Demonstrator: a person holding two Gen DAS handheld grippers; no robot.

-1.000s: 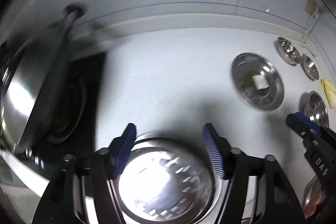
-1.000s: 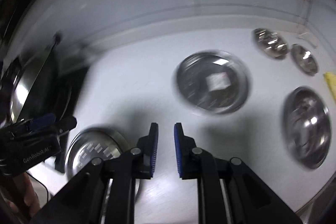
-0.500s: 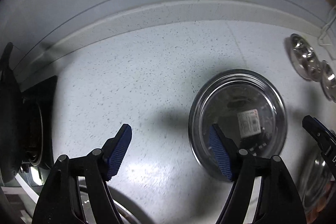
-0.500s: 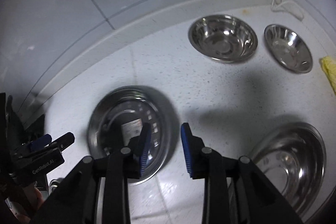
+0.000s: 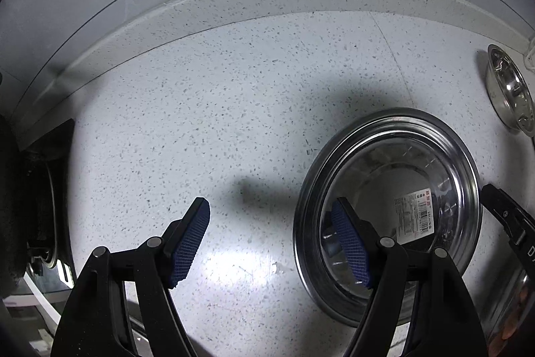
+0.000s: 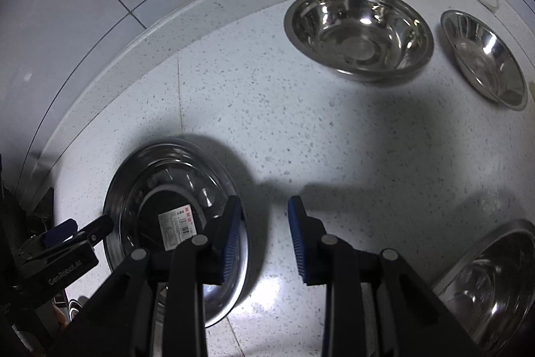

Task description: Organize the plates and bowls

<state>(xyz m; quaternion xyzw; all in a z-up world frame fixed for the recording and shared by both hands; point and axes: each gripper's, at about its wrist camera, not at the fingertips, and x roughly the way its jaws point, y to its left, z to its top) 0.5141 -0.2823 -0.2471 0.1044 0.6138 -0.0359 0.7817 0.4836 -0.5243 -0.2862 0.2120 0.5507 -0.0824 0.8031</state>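
Left wrist view: my left claw [image 5: 271, 243] hung released over the speckled table [image 5: 234, 89], jaws wide apart and holding nothing. One blue pad sat over bare table, the other overlapped the near rim of a steel plate [image 5: 461, 156] lying flat just to the right. A white printed sticker [image 5: 414, 214] was stuck inside that plate; red marks and fine print showed, but I could not read any of it. One steel bowl [image 5: 510, 89] stood well apart at the far right edge, near the backsplash. The tip of the other tool poked in at the right with a partial letter "D" on it. Right wrist view: my right claw [image 6: 264, 240] was also released and empty, jaws parted less widely, hovering just beside the same stickered plate [image 6: 140, 176]. Two bowls stood side by side at the back, a deeper bowl [image 6: 361, 32] and a shallower bowl [image 6: 485, 59], not nested. Another steel dish [image 6: 495, 273] lay at the lower right, well apart from the rest. The left tool at lower left read "GenRobot.AI", as best I could make out. My judgement: sorting was barely begun, since every piece visible lay singly and nothing was stacked.
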